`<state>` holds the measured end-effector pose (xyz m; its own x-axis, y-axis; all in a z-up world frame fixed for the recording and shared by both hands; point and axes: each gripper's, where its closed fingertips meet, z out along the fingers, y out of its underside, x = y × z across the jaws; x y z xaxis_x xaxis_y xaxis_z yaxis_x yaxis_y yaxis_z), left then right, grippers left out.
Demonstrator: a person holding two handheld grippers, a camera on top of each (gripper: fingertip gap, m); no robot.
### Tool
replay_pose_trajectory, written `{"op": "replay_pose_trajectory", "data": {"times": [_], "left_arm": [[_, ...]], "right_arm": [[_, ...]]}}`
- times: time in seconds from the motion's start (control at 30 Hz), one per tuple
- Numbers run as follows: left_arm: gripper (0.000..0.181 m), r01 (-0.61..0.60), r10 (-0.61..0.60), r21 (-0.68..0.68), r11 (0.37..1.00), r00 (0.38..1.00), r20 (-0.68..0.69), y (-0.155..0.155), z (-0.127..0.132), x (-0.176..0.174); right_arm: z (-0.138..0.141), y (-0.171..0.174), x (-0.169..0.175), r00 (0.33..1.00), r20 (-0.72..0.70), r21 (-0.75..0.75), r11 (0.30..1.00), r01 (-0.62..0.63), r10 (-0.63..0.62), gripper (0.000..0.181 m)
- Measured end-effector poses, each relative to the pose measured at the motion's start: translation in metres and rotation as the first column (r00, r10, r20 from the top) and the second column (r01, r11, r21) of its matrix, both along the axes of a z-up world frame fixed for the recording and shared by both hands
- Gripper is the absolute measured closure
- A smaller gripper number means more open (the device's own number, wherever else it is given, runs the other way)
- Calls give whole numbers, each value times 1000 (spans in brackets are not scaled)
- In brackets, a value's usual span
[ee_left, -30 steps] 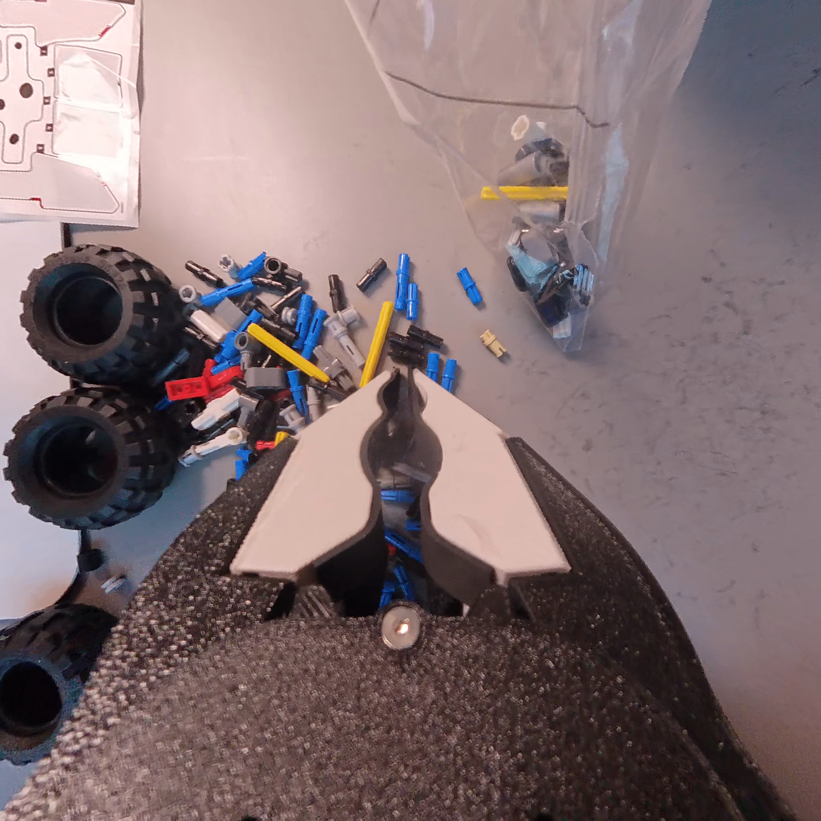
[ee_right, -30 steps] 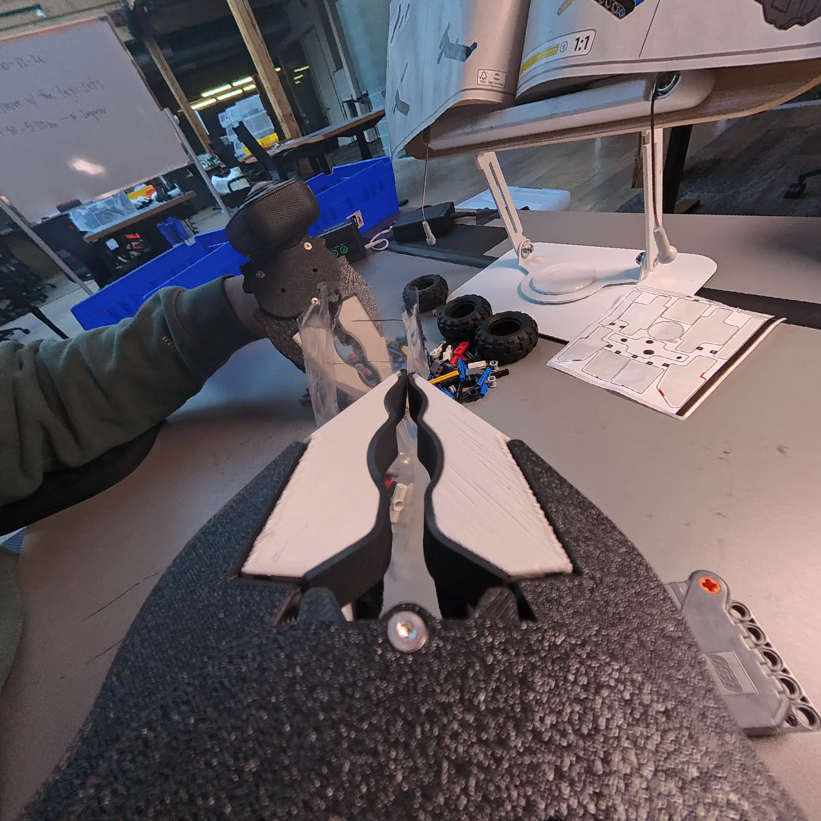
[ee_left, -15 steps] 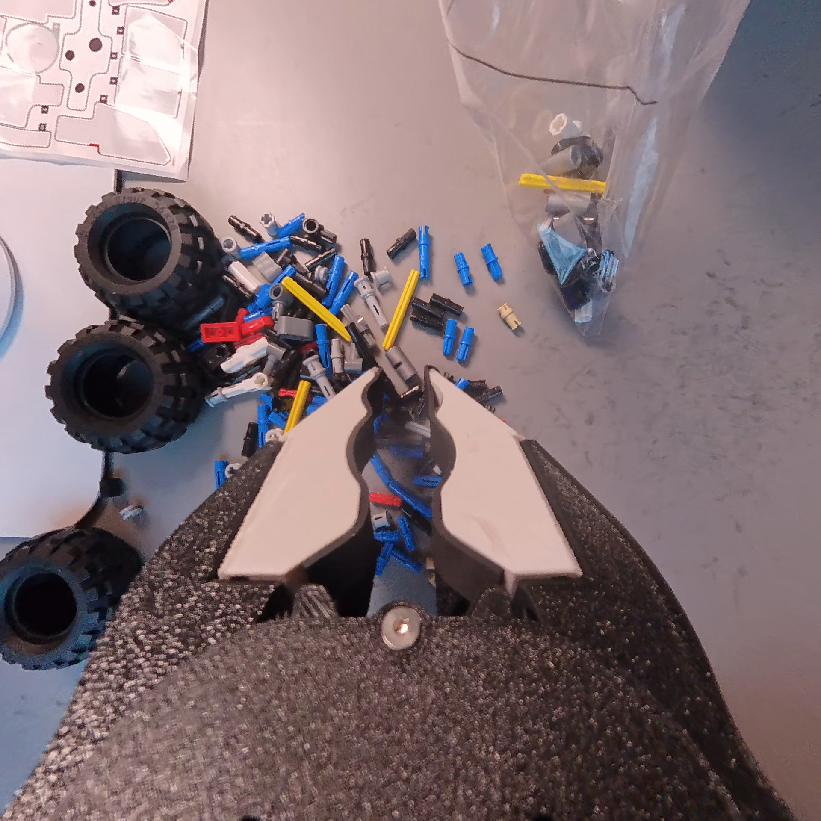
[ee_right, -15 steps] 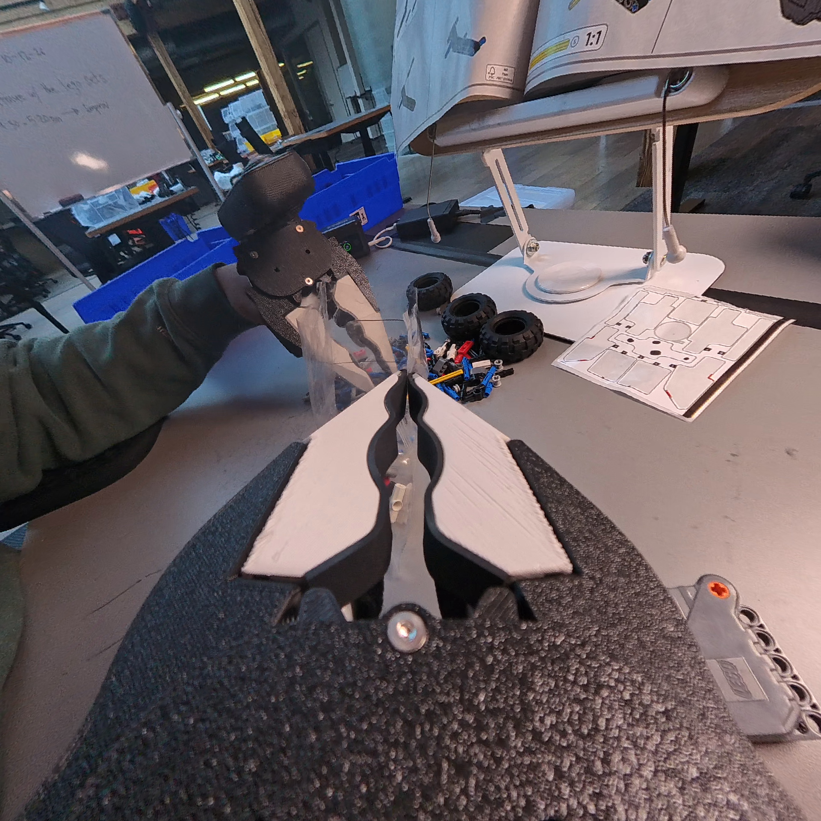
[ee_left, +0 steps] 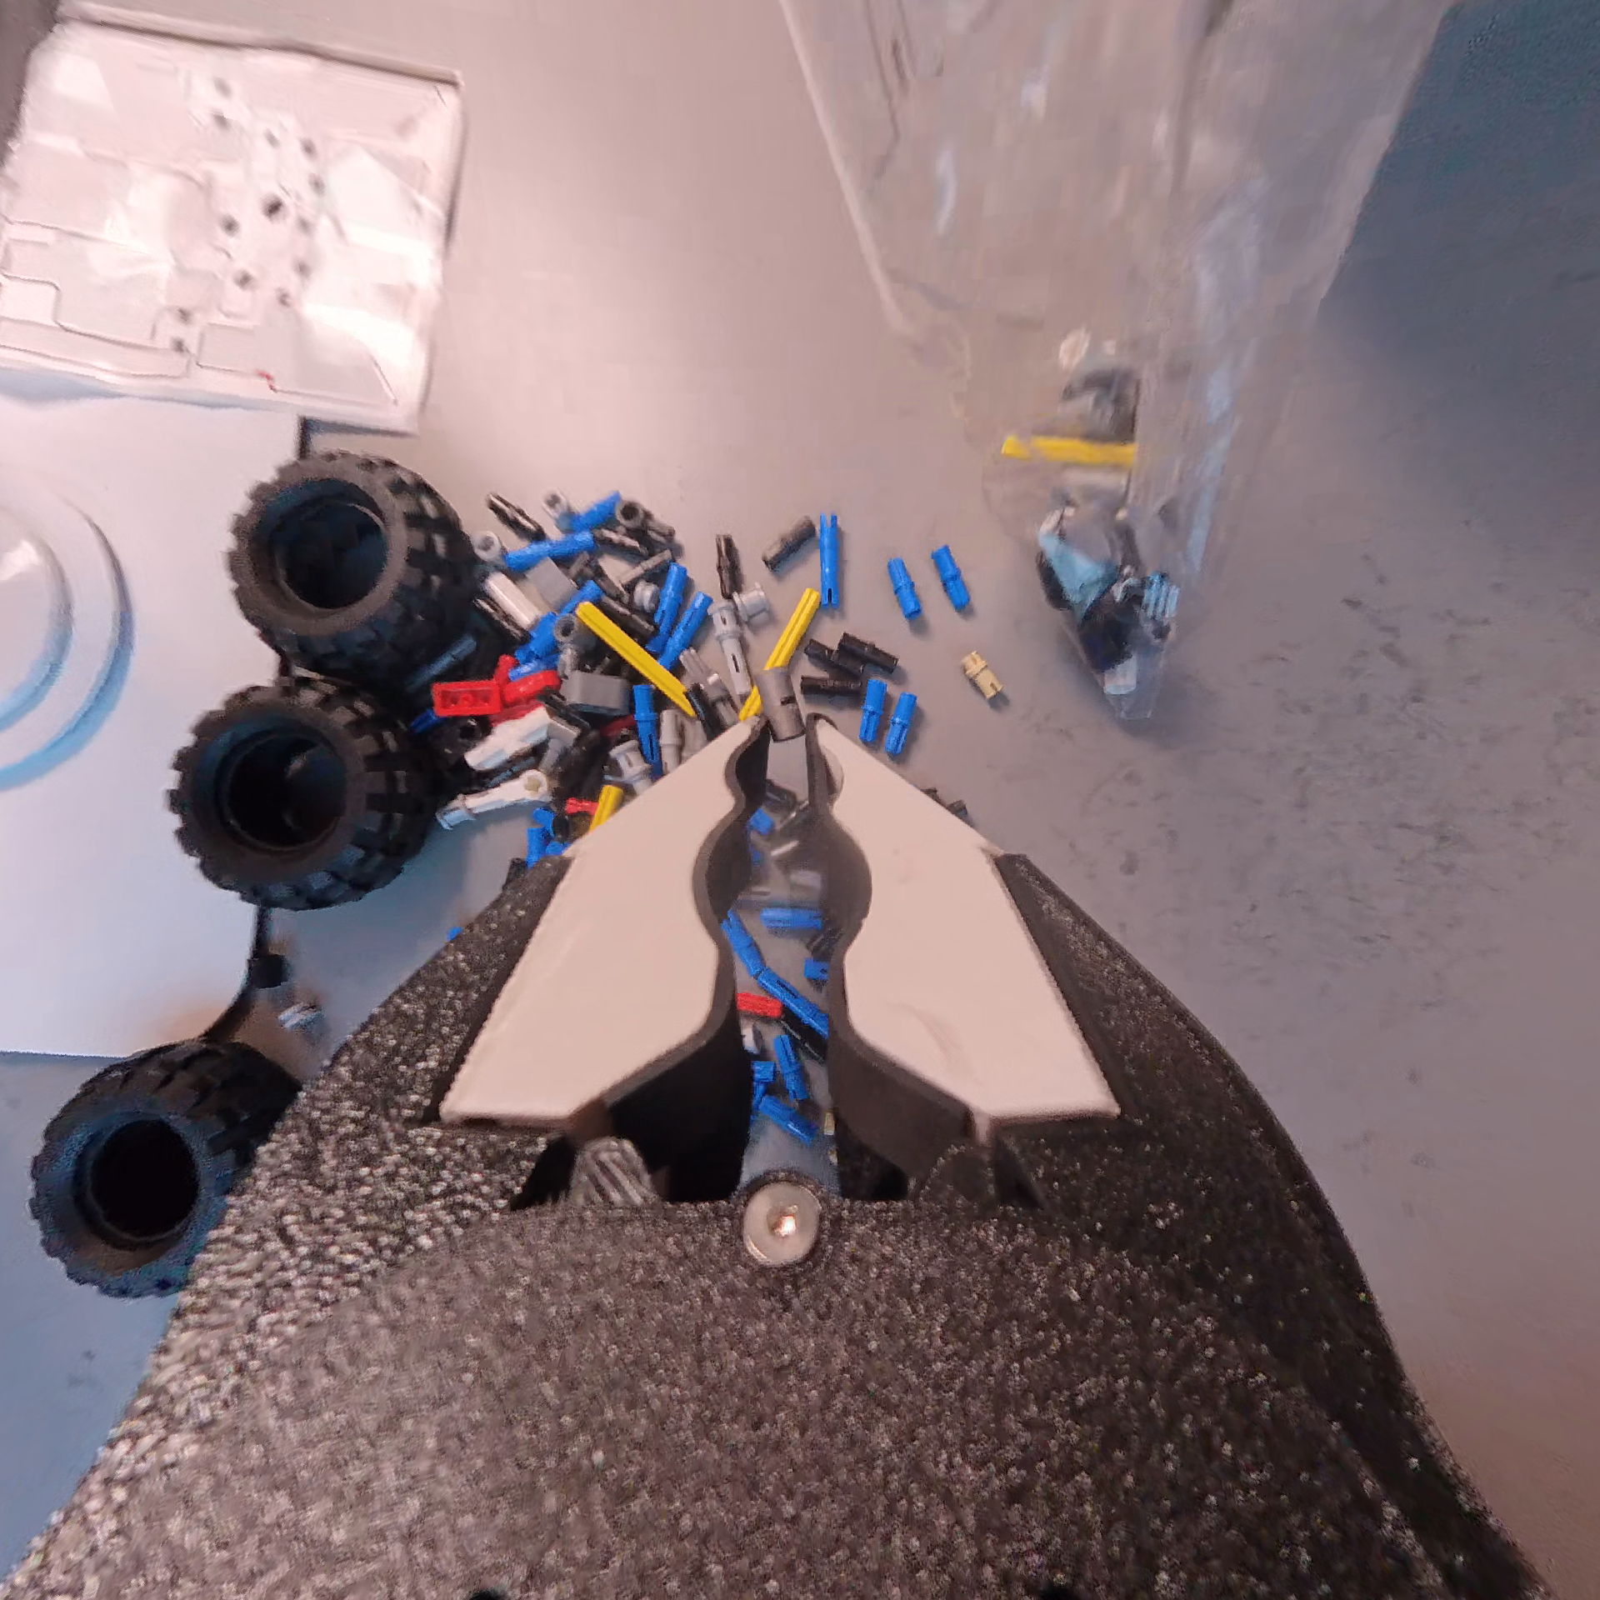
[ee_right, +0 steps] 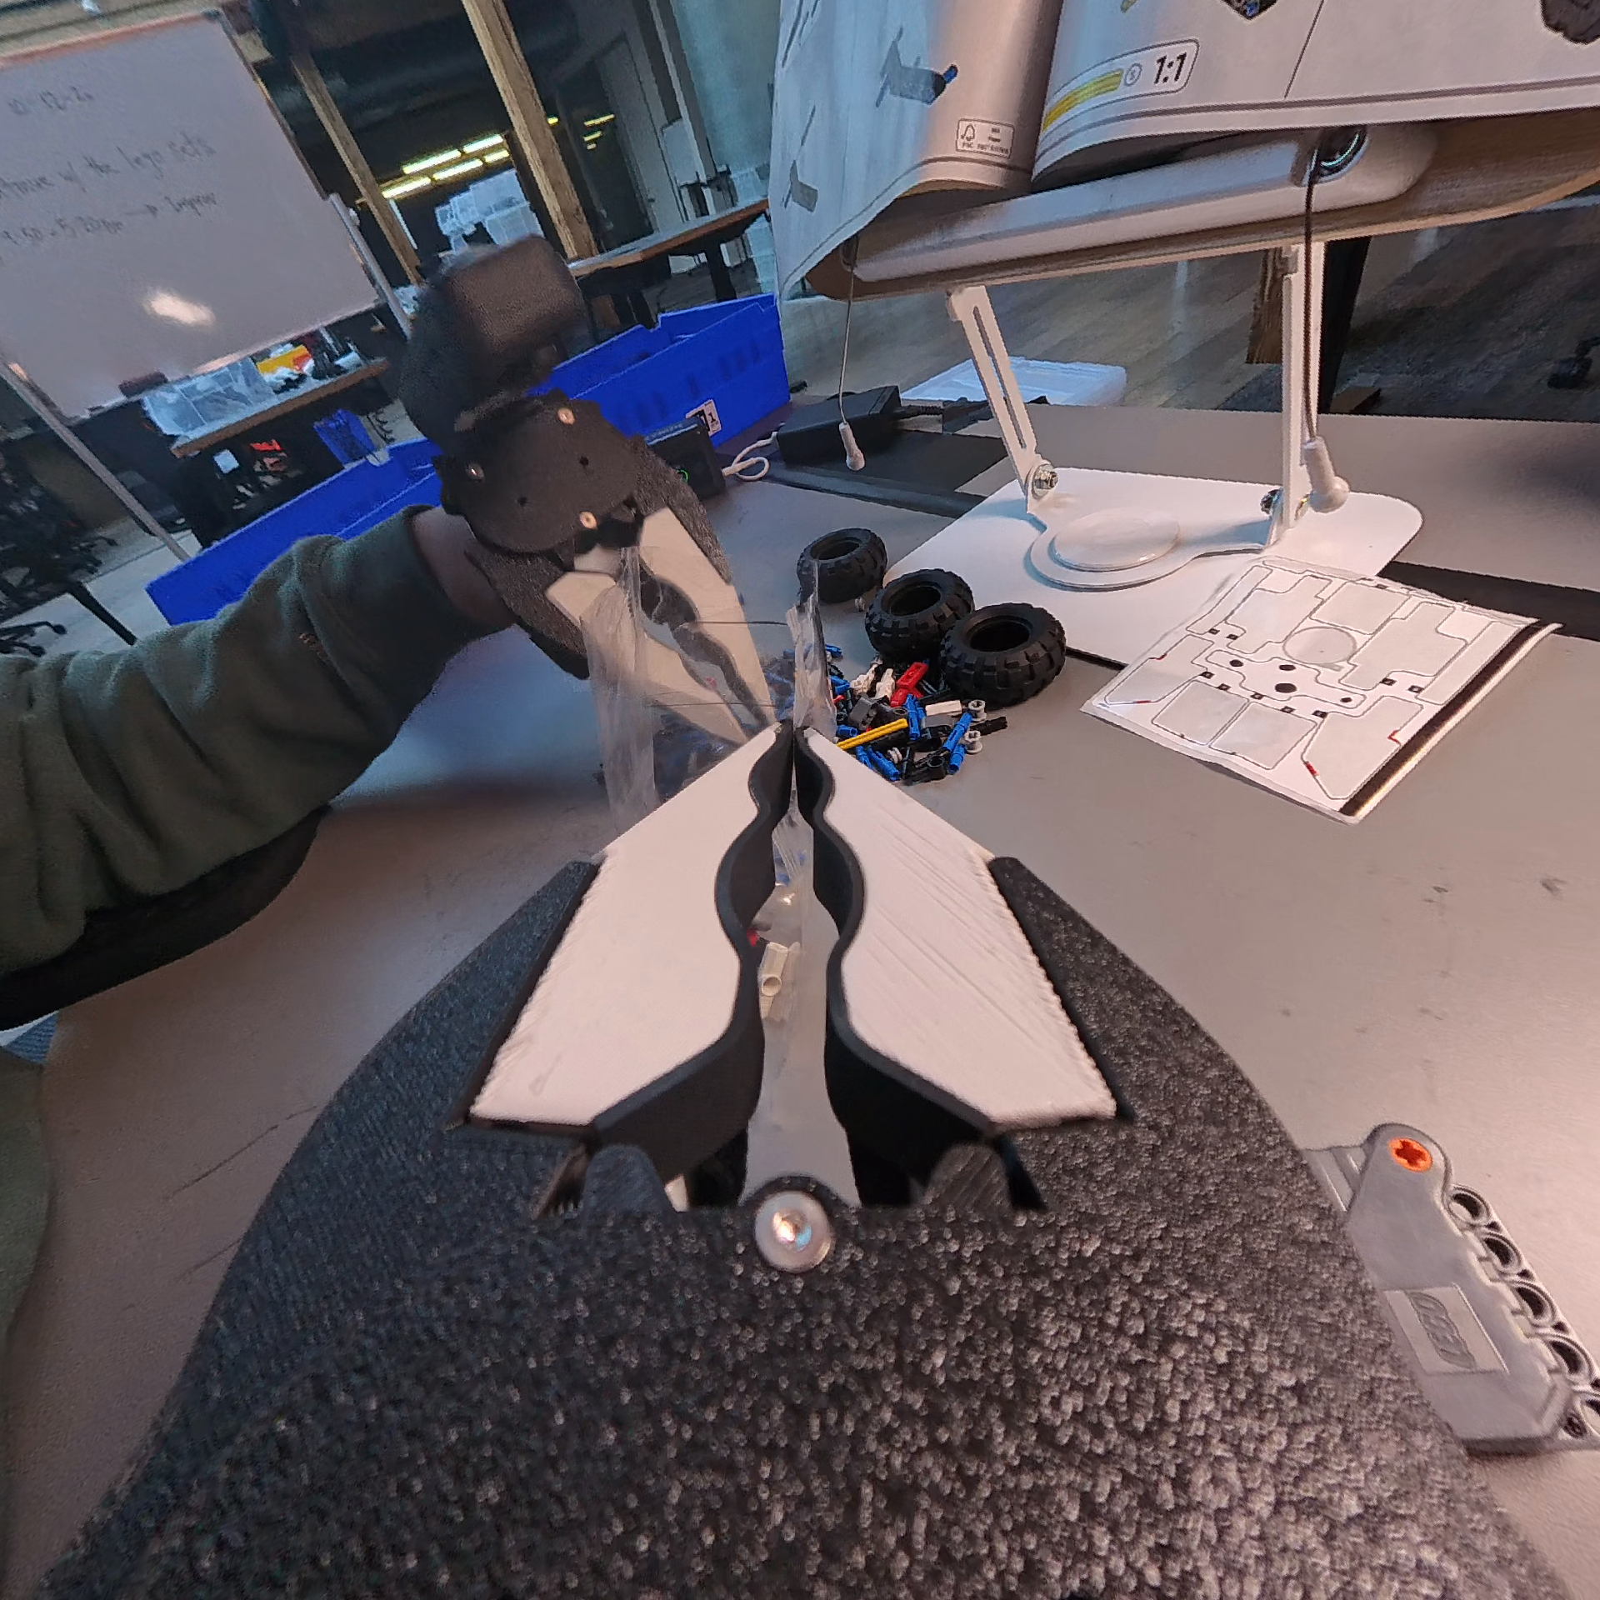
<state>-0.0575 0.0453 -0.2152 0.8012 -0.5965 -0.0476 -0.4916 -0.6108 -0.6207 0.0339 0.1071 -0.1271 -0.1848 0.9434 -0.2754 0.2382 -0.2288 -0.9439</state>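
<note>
My left gripper (ee_left: 786, 725) is over a pile of small blue, black, grey, yellow and red building pieces (ee_left: 623, 658) on the grey table. Its jaws are closed on a small dark grey connector piece (ee_left: 782, 700) at the pile's right edge. My right gripper (ee_right: 792, 736) is shut on the top of a clear plastic bag (ee_right: 628, 684) and holds it upright. The bag (ee_left: 1125, 260) holds a yellow axle and several dark pieces (ee_left: 1100, 589) in its bottom corner. The left gripper's grey fingers (ee_right: 684, 589) show through the bag in the right wrist view, with a person's green sleeve behind.
Three black tires (ee_left: 346, 563) (ee_left: 294, 788) (ee_left: 138, 1160) lie left of the pile. A sticker sheet (ee_left: 216, 216) and a white stand base (ee_right: 1212, 537) with an open booklet (ee_right: 1125, 87) lie beyond. A grey block with holes (ee_right: 1472, 1299) lies near my right gripper. The left gripper's tips are roughly 15 cm from the right gripper's.
My left gripper opened over the pile, then closed on the dark grey piece, and the view pulled back a little. My right gripper stayed shut on the bag.
</note>
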Motion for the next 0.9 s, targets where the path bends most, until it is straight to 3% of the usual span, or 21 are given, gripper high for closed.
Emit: {"op": "replay_pose_trajectory", "data": {"times": [0.13, 0.2, 0.33, 0.53, 0.7, 0.9], "left_arm": [[174, -20, -38, 290, 957, 981, 192, 14, 99, 27], [174, 14, -87, 326, 945, 973, 212, 15, 125, 50], [168, 26, -78, 264, 964, 979, 186, 21, 116, 69], [153, -63, -49, 292, 954, 932, 360, -1, 137, 56], [155, -119, 11, 216, 969, 897, 442, -25, 106, 54], [160, -127, 26, 189, 974, 886, 463, -21, 88, 72]], "right_arm": [[0, -4, -2, 1000, -1, -1, 1000, -11, 11, 181], [-1, -8, -4, 1000, 3, 0, 1000, -21, 21, 181], [-1, -13, -4, 1000, 5, 10, 1000, -30, 30, 181], [3, -12, -1, 1000, -14, 8, 1000, -27, 28, 181], [6, -13, -1, 998, -41, 7, 999, -43, 43, 181], [8, -17, -1, 998, -51, 19, 999, -47, 48, 181]]}}
